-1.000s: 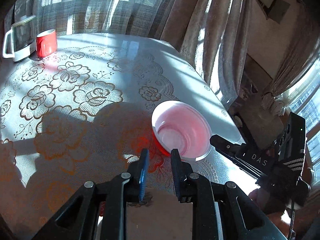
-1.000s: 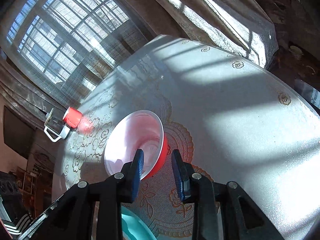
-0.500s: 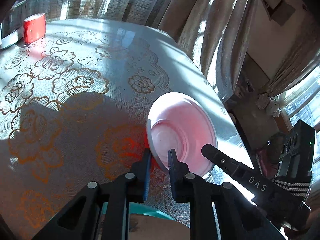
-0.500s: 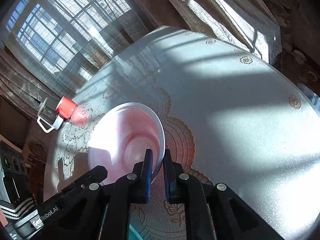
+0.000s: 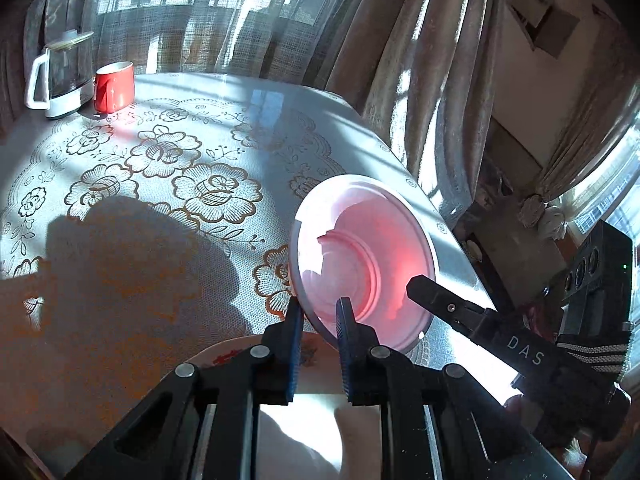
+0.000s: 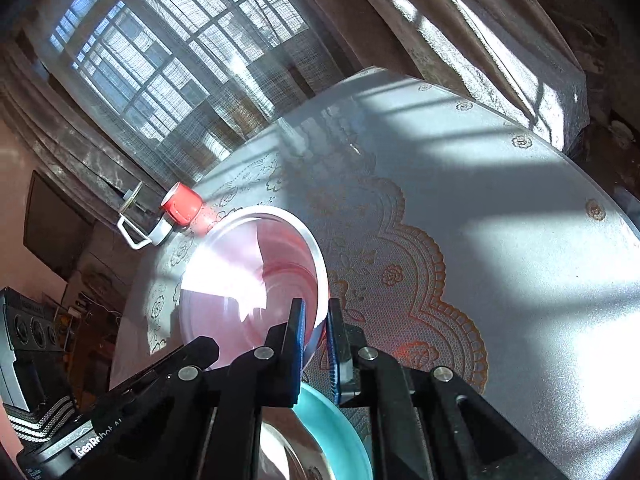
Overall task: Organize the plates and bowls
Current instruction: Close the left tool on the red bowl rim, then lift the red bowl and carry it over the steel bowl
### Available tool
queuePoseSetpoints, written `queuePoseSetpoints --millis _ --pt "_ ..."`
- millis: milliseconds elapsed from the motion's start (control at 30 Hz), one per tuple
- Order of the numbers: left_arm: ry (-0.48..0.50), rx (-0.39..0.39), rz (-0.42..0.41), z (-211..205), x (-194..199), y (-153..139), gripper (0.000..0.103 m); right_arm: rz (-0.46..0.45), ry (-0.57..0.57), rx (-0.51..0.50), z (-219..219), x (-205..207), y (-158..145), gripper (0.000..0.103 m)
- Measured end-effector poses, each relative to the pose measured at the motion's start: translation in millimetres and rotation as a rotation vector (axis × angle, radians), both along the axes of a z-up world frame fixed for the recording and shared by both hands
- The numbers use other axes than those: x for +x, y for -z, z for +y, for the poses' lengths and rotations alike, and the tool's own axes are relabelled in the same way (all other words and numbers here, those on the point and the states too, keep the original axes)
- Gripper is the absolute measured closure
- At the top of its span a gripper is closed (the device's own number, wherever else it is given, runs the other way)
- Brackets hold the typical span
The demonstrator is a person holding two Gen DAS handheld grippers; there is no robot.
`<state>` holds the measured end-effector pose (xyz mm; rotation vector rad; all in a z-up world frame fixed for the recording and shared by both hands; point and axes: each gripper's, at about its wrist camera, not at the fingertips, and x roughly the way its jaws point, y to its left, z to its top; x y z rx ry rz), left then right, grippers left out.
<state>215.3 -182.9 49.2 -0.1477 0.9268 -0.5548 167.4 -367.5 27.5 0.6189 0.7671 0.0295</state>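
A bowl (image 5: pixel 360 256), red outside and pinkish white inside, hangs tilted above the lace tablecloth (image 5: pixel 168 184). My left gripper (image 5: pixel 319 320) is shut on its near rim. My right gripper (image 6: pixel 316 320) is shut on the rim of the same bowl (image 6: pixel 248 280) at the other side, and one of its fingers (image 5: pixel 440 300) shows in the left wrist view. Under the grippers lie a white plate with a red print (image 5: pixel 236 356) and a teal plate (image 6: pixel 344 428) with a shiny dish (image 6: pixel 280 452) on it.
A red mug (image 5: pixel 114 86) and a glass kettle with a white handle (image 5: pixel 60 76) stand at the far side of the round table. Curtains (image 5: pixel 400 60) and windows surround the table. The table edge (image 5: pixel 400 160) drops off just beyond the bowl.
The right gripper's jaws closed on the bowl's rim and the left's narrowed onto it. The bowl has left the tablecloth and now tilts above it, carried towards the plates.
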Motion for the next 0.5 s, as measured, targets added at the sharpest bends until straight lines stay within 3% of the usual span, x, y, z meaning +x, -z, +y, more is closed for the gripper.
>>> queuePoseSetpoints --millis 267,500 --pt "-0.021 -0.013 -0.068 44.4 -40.9 -19.0 0.087 -0.054 -0.082 -0.007 36.7 -23.7 -19.9 0.093" --pt "-0.068 -0.034 -0.073 82.1 -73.8 -20.0 0.087 -0.069 -0.152 -0.002 68.8 -42.9 -23.3 0.093"
